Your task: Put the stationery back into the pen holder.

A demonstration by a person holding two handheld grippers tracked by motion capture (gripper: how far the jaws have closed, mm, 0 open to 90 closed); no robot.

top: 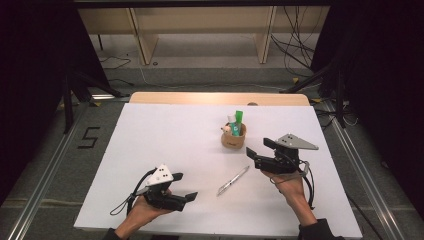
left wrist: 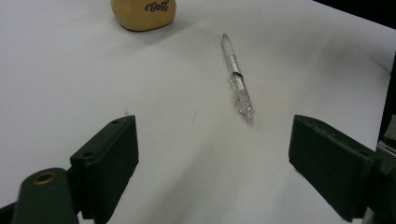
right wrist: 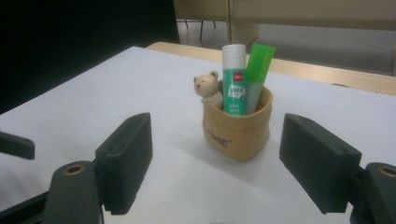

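Observation:
A clear and silver pen point(top: 233, 180) lies on the white table top point(top: 165, 140) between my two grippers. In the left gripper view the pen point(left wrist: 236, 77) lies ahead of the wide-apart jaws. A tan pouch point(top: 233, 137) stands behind it and holds a green-and-white glue stick point(right wrist: 234, 79), a green highlighter point(right wrist: 257, 70) and a small bear figure point(right wrist: 207, 88). My left gripper point(top: 186, 192) is open at the front left, empty. My right gripper point(top: 257, 151) is open just right of the pouch point(right wrist: 238, 133), with nothing between its jaws.
The tan pouch point(left wrist: 143, 13) shows at the top of the left gripper view. Beyond the white sheet runs a bare wooden table edge point(top: 220, 98). Wooden shelf legs point(top: 145, 42) and loose cables point(top: 295, 40) sit on the floor behind; dark stands flank both sides.

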